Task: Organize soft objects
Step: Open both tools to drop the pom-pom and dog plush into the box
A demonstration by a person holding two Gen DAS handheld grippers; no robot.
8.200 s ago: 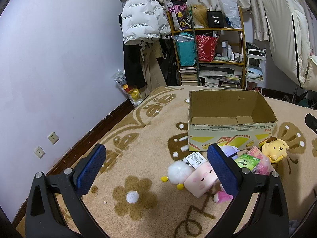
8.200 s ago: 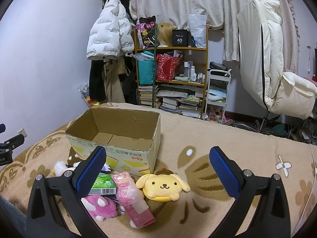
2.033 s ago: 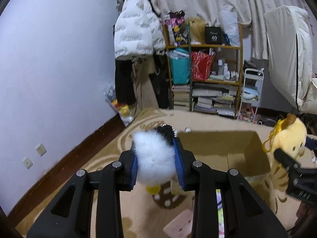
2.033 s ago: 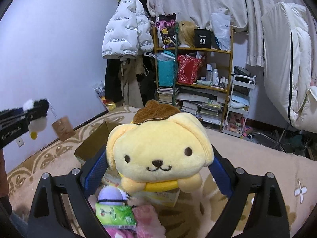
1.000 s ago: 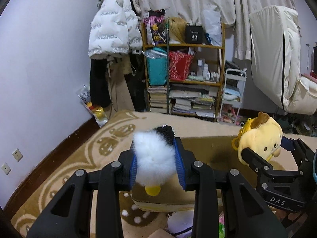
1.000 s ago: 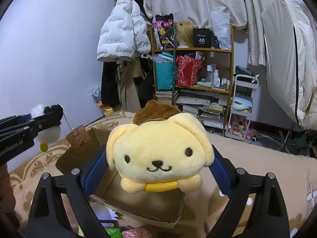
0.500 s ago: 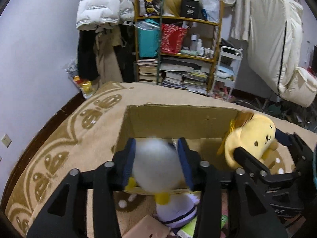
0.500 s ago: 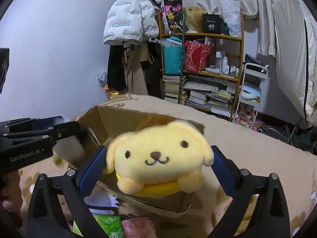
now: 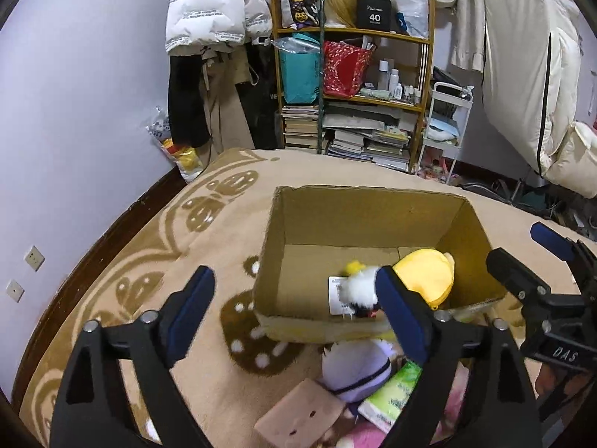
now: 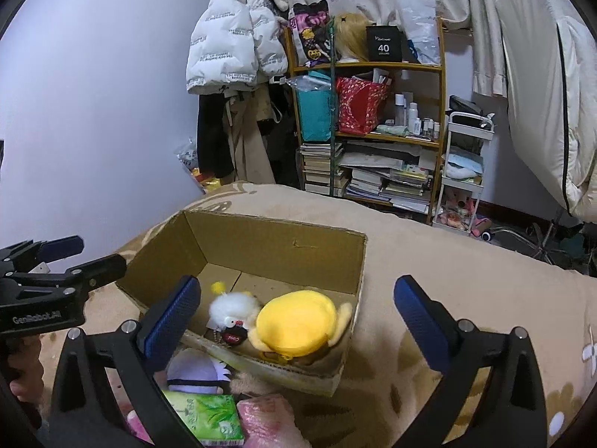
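An open cardboard box (image 9: 369,205) (image 10: 283,242) stands on the beige rug. Inside it lie a yellow dog plush (image 9: 425,274) (image 10: 298,319) and a white fluffy toy (image 9: 360,287) (image 10: 233,308) with a tag. My left gripper (image 9: 298,310) is open and empty above the box's near edge. My right gripper (image 10: 294,321) is open and empty above the box, and it shows at the right of the left wrist view (image 9: 548,280). In front of the box lie a purple-white plush (image 9: 354,367) (image 10: 196,373), a green tissue pack (image 9: 391,395) (image 10: 205,416), a pink block plush (image 9: 302,412) and a pink packet (image 10: 266,425).
A wooden shelf (image 9: 354,86) (image 10: 369,112) with books and bags stands at the back. A coat rack with a white jacket (image 9: 212,7) is left of it. A white trolley (image 10: 462,171) and a covered chair (image 9: 537,86) are at the right. The purple wall (image 9: 74,112) runs along the left.
Both grippers have opened. The white fluffy toy and the yellow dog plush have dropped from them into the box.
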